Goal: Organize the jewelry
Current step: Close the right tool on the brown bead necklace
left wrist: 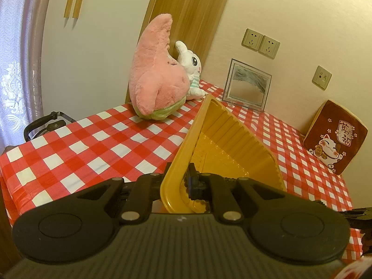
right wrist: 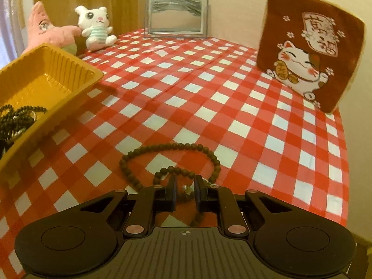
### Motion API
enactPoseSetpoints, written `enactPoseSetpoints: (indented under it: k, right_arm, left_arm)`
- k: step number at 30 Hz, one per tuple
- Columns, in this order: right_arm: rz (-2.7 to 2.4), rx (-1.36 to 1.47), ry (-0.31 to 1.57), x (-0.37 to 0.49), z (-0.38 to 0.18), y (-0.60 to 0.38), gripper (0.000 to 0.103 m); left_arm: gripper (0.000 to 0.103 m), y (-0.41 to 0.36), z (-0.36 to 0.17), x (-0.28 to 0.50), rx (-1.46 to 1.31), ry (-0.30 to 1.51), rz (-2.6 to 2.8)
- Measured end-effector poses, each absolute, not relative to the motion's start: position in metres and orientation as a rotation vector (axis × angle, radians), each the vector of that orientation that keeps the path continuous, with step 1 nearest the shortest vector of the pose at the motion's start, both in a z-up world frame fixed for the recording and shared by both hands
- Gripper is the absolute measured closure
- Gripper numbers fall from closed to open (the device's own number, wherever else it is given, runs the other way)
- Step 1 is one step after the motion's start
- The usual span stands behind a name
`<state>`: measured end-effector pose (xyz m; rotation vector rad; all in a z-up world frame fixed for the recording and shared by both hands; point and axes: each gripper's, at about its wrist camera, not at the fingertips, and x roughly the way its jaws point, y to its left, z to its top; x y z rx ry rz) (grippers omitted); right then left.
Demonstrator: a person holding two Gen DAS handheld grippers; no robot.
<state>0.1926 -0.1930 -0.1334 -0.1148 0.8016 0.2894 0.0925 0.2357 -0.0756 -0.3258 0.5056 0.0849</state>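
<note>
Beads of a brown bracelet (right wrist: 172, 162) lie on the checked surface (right wrist: 209, 97), looping between my right fingers (right wrist: 185, 191), slightly parted. My left fingers (left wrist: 180, 181) pinch the yellow tray (left wrist: 223, 134) rim, tilted.

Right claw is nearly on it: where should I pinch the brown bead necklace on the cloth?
Take the brown bead necklace at the small inner loop just ahead of the right claw, coming straight down from above. It lies flat on the tablecloth, and the open jaws already straddle the strand there.
</note>
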Motion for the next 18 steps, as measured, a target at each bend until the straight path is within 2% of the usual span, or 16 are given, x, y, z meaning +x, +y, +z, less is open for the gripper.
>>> enactPoseSetpoints:
  k: [18]
  right_arm:
    - [0.271,-0.176,0.825,0.186,-0.138,-0.186,0.088]
  left_arm:
    - [0.093,0.237,-0.076,0.094,-0.326,0.509,0.091]
